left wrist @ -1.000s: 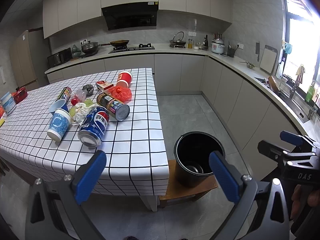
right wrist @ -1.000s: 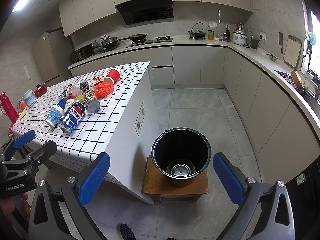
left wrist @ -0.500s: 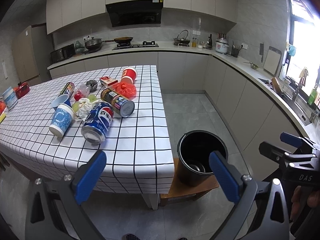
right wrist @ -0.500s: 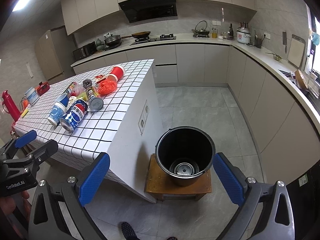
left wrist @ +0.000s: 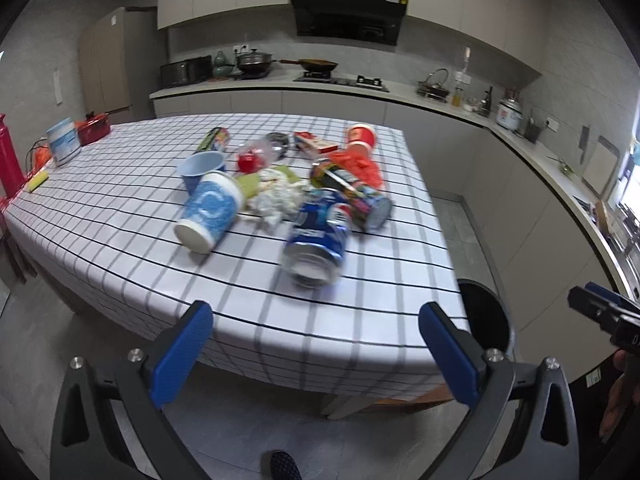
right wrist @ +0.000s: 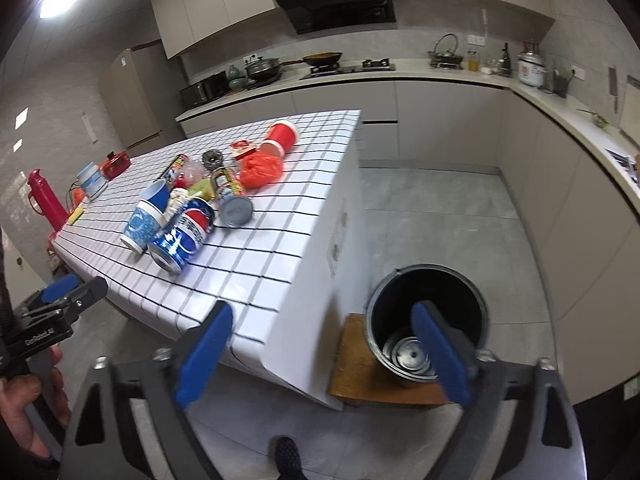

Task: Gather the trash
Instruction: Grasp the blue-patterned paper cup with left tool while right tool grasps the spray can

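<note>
A blue Pepsi can [left wrist: 318, 242] is seen lying on its side near the front edge of the checked table [left wrist: 120, 240], its long axis running from far to near and its open end turned toward the left gripper [left wrist: 316, 344]. Just left of it a blue-and-white paper cup [left wrist: 210, 210] is laid on its side too, base nearest, with a crumpled tissue [left wrist: 276, 196] between them. The can is placed ahead of the left gripper, well apart from it; that gripper's jaws are spread wide with nothing between them. The right gripper [right wrist: 320, 344] is held with jaws apart and empty, having just been closing somewhat. The black bin [right wrist: 426, 320] is seen at the table's right end. Compared with a second ago, the can is seen larger and more central in the left wrist view.
</note>
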`<state>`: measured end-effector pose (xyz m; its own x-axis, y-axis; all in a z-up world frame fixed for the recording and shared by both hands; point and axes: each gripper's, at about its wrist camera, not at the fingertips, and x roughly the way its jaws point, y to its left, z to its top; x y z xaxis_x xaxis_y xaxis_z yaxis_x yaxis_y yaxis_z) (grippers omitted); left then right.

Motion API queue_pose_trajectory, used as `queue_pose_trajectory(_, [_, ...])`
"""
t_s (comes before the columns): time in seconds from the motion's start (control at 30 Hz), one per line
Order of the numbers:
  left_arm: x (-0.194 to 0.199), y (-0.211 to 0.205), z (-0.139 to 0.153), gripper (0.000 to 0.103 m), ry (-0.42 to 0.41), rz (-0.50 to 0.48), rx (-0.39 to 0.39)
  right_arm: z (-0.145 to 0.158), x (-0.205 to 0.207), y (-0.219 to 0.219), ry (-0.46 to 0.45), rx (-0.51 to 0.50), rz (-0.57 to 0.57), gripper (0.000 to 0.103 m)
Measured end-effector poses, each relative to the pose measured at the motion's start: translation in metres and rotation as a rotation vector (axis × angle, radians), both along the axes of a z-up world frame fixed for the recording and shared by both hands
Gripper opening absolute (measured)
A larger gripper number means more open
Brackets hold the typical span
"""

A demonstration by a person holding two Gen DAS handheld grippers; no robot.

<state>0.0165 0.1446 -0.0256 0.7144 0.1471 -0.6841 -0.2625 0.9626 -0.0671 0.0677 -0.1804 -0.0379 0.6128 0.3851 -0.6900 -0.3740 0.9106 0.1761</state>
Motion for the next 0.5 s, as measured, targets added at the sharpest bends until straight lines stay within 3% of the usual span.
queue_pose_trajectory(0.17, [0.022,0.044,-0.010,0.089,0.013,0.011,0.009,0.001,0.030,0.044,0.007,0.001,0.044,0.073])
queue_pose_trajectory(0.37, [0.054,0.095,-0.025,0.087,0.025,0.031,0.014,-0.007,0.079,0.107,0.042,0.021,0.119,0.060])
queue_pose_trajectory(0.5, [0.080,0.121,-0.043,0.083,0.058,0.030,-0.004,-0.014,0.111,0.149,0.054,0.008,0.157,0.060])
